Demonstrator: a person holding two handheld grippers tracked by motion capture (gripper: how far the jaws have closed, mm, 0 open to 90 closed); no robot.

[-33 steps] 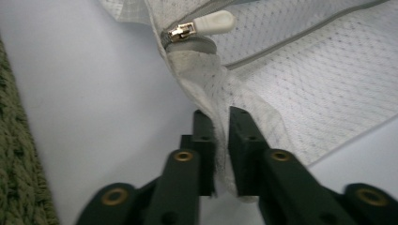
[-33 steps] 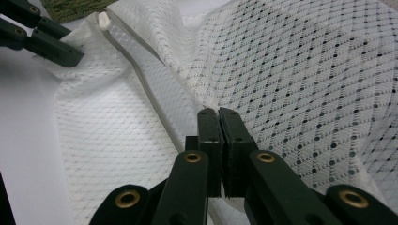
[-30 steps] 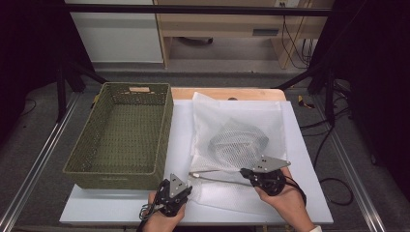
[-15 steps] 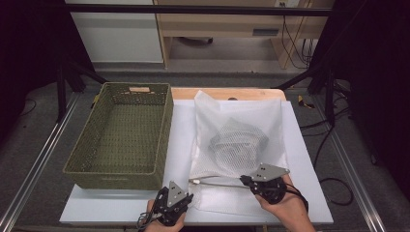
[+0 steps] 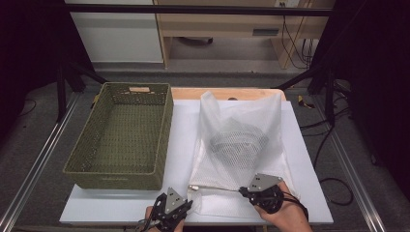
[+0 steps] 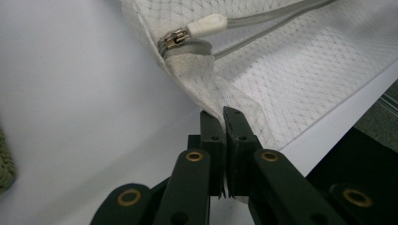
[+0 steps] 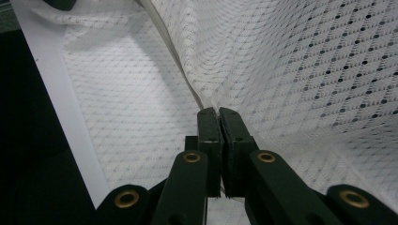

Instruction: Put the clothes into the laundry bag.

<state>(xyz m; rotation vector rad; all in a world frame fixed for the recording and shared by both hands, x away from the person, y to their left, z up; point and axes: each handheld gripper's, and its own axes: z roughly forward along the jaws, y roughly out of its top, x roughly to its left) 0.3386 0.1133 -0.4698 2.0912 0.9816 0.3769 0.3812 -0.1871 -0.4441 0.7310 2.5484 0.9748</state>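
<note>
Both the left gripper [image 6: 224, 115] and right gripper [image 7: 218, 112] pinch the mesh bag [image 5: 241, 145]; its dark contents look blurred.

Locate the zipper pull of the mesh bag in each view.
High view: zipper pull at the mesh bag's near-left corner, just right of the left gripper.
Left gripper view: top centre, above the jaws shut on the bag's corner.
Right gripper view: I can't make it out.
Shared landmark: the bag's zipper seam.
</note>
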